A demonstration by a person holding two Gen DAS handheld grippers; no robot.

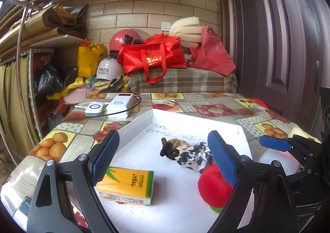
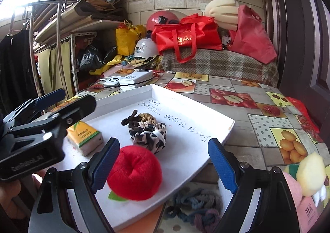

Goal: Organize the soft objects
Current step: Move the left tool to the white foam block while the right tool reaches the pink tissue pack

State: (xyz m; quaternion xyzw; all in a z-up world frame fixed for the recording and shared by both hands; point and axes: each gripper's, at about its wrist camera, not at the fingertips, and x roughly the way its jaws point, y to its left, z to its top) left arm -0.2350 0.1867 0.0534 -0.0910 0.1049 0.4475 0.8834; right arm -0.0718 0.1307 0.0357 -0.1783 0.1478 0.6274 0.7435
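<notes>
Two wrist views of a white tray on a fruit-patterned tablecloth. The left gripper stood with its blue pads wide apart and nothing between them; below its gap, on the tray floor, lay a yellow tissue pack, set near the left finger, though contact could not be judged from this angle. The right gripper was likewise spread wide and empty. A red plush apple sat on the tray just beside its left finger, apparently unclamped. Behind the apple lay a black-and-white scrunchie touching a cluster of brown hair ties. Off the tray, at its near edge, lay a heap of blue-grey hair ties.
</notes>
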